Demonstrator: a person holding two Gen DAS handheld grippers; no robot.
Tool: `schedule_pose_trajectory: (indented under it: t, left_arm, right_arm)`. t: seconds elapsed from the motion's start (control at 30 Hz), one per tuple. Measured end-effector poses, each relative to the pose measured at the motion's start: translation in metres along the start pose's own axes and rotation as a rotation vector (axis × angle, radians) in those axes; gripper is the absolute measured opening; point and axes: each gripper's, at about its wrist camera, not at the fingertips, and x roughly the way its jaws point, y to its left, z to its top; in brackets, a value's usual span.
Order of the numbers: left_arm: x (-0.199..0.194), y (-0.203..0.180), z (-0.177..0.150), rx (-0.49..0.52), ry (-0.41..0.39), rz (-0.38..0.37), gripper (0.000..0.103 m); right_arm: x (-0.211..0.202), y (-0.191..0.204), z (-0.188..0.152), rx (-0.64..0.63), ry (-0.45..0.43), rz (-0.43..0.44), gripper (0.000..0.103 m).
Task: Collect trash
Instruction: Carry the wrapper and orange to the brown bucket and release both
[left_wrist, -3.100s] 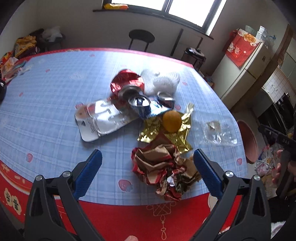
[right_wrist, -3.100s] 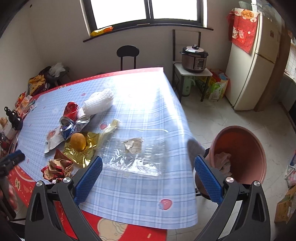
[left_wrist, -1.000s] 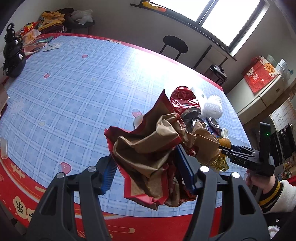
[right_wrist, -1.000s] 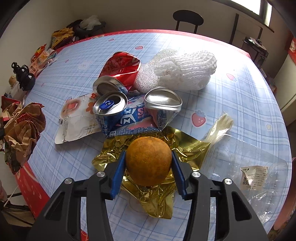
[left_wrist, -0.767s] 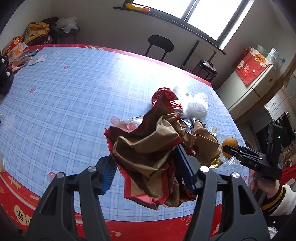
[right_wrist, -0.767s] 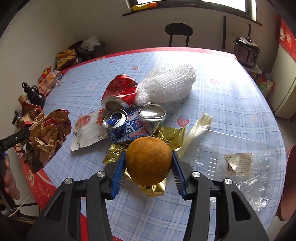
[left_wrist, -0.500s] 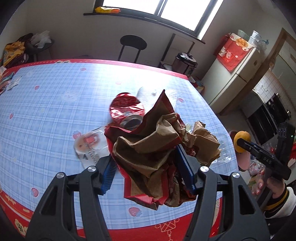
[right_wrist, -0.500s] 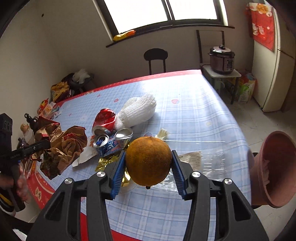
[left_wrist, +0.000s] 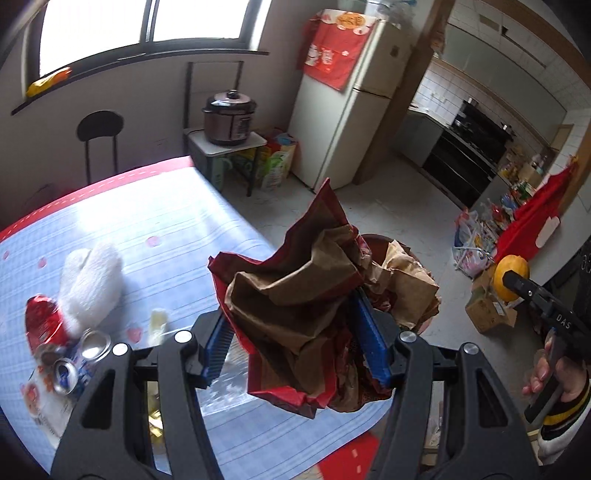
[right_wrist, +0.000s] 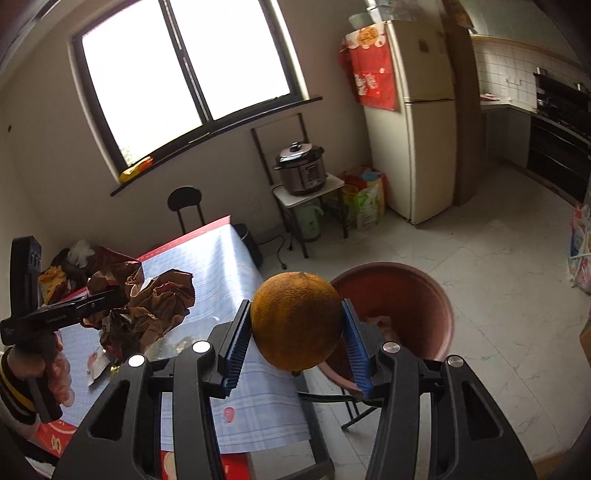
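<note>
My left gripper (left_wrist: 295, 343) is shut on a crumpled brown and red paper bag (left_wrist: 306, 299), held above the table's right edge; the bag hides most of the terracotta bin (left_wrist: 376, 242) behind it. My right gripper (right_wrist: 295, 336) is shut on an orange (right_wrist: 297, 321), held in the air next to the round terracotta bin (right_wrist: 417, 291) that stands on the floor by the table. The orange also shows at the right of the left wrist view (left_wrist: 511, 273), and the bag at the left of the right wrist view (right_wrist: 147, 302).
On the blue checked tablecloth (left_wrist: 155, 221) lie a white foam net (left_wrist: 92, 280), a crushed red can (left_wrist: 44, 321), silver and blue cans (left_wrist: 70, 369) and clear plastic. A cooker on a small stand (right_wrist: 301, 173), a fridge (right_wrist: 417, 125) and a black chair (right_wrist: 184, 203) stand beyond.
Both grippers have swung right, away from the trash pile, to the table's edge by the bin. The bag and the orange stay gripped.
</note>
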Motion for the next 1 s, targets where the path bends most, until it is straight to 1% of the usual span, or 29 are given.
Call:
schedule_pose_trajectory:
  t: [0.13, 0.23, 0.27, 0.3, 0.33, 0.37, 0.43, 0.53, 0.63, 0.73, 0.9, 1.0]
  left_arm:
    - [0.05, -0.07, 0.029, 0.072, 0.017, -0.072, 0.062]
    - [0.081, -0.113, 0.044, 0.108, 0.019, -0.091, 0.065]
    - [0.088, -0.124, 0.048, 0.117, 0.015, -0.093, 0.068]
    - [0.096, -0.133, 0.052, 0.123, 0.003, -0.096, 0.075]
    - [0.101, -0.141, 0.056, 0.126, -0.015, -0.086, 0.084]
    - [0.103, -0.145, 0.059, 0.127, -0.035, -0.068, 0.098]
    - [0.105, -0.151, 0.065, 0.134, -0.054, -0.058, 0.097]
    - [0.099, -0.144, 0.067, 0.13, -0.065, -0.04, 0.097]
    - [0.088, -0.124, 0.062, 0.104, -0.065, -0.003, 0.097]
    - [0.072, -0.096, 0.055, 0.063, -0.076, 0.041, 0.097]
    - [0.039, -0.045, 0.041, 0.008, -0.096, 0.141, 0.097]
    - [0.019, -0.014, 0.034, -0.034, -0.114, 0.203, 0.097]
  right_arm:
    - [-0.02, -0.048, -0.007, 0.048, -0.015, -0.076, 0.048]
    - [-0.032, -0.074, -0.013, 0.08, -0.021, -0.114, 0.048]
    - [-0.035, -0.081, -0.016, 0.087, -0.022, -0.123, 0.048]
    - [-0.036, -0.086, -0.018, 0.094, -0.022, -0.131, 0.048]
    - [-0.036, -0.09, -0.019, 0.099, -0.021, -0.138, 0.048]
    - [-0.036, -0.092, -0.02, 0.102, -0.02, -0.144, 0.048]
    - [-0.035, -0.097, -0.021, 0.105, -0.018, -0.15, 0.048]
    - [-0.032, -0.101, -0.019, 0.103, -0.018, -0.15, 0.048]
    - [-0.024, -0.103, -0.013, 0.092, -0.011, -0.14, 0.048]
    - [-0.007, -0.099, -0.004, 0.065, -0.002, -0.123, 0.048]
    - [0.029, -0.082, 0.013, 0.026, 0.035, -0.093, 0.048]
    - [0.049, -0.072, 0.024, 0.0, 0.051, -0.091, 0.049]
